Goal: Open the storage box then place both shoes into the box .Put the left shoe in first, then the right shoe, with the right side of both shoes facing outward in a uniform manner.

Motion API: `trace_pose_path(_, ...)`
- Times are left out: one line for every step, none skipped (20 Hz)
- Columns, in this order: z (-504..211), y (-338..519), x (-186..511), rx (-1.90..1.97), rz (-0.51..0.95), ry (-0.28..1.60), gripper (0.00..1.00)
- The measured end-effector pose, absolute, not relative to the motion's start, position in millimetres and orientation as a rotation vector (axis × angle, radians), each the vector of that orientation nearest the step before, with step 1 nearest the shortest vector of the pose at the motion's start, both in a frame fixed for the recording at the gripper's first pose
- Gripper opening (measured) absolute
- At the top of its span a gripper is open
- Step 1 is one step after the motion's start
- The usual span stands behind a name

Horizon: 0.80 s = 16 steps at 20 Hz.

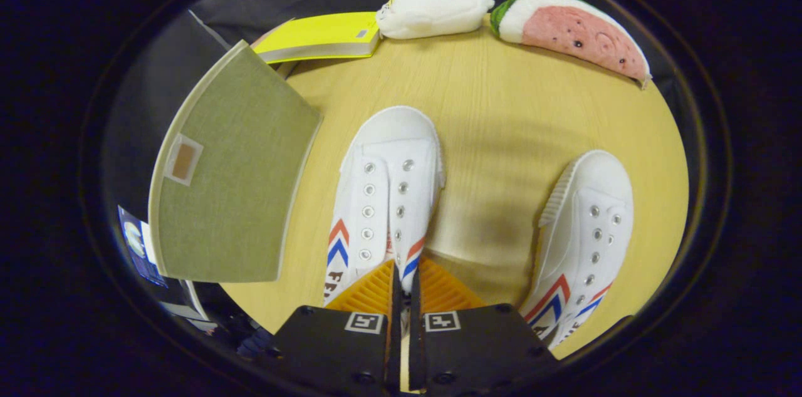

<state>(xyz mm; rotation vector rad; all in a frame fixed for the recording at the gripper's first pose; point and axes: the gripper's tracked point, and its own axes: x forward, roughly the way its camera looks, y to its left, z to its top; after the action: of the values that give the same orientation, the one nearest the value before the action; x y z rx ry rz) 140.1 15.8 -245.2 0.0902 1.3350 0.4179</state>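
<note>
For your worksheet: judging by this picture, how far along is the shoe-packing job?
Done: the storage box seems open, its lid raised. In hand: the tool has closed on the side of the nearer shoe. Left: both that shoe and the other shoe, on the table, must go in.

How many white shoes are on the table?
2. One shoe lies just ahead of the gripper, whose fingers are closed on its side wall, next to the green box. The other shoe lies apart, on the opposite side from the box.
</note>
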Motion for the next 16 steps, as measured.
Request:
trace_pose_path(-243, 15, 140, 0.118, 0.419, 1.333, 0.07)
trace_pose_path(-242, 13, 139, 0.146, 0.412, 1.328, 0.06)
trace_pose_path(-239, 11, 137, 0.167, 0.415, 1.329, 0.06)
trace_pose_path(-237, 9, 134, 0.194, 0.417, 1.331, 0.06)
trace_pose_path(-237, 6, 130, 0.209, 0.410, 1.332, 0.06)
trace_pose_path(-233, 4, 128, 0.213, 0.402, 1.329, 0.06)
trace_pose_path(-229, 1, 125, 0.217, 0.393, 1.322, 0.06)
trace_pose_path(-225, -1, 122, 0.218, 0.384, 1.313, 0.06)
trace_pose_path(-219, -2, 120, 0.221, 0.377, 1.300, 0.06)
trace_pose_path(-210, -1, 119, 0.229, 0.380, 1.283, 0.06)
trace_pose_path(-200, 4, 118, 0.260, 0.390, 1.264, 0.06)
trace_pose_path(-188, 9, 114, 0.295, 0.401, 1.254, 0.06)
trace_pose_path(-176, 14, 111, 0.320, 0.408, 1.241, 0.06)
trace_pose_path(-163, 17, 111, 0.323, 0.408, 1.219, 0.06)
trace_pose_path(-151, 21, 110, 0.313, 0.402, 1.191, 0.06)
trace_pose_path(-139, 26, 109, 0.298, 0.402, 1.162, 0.06)
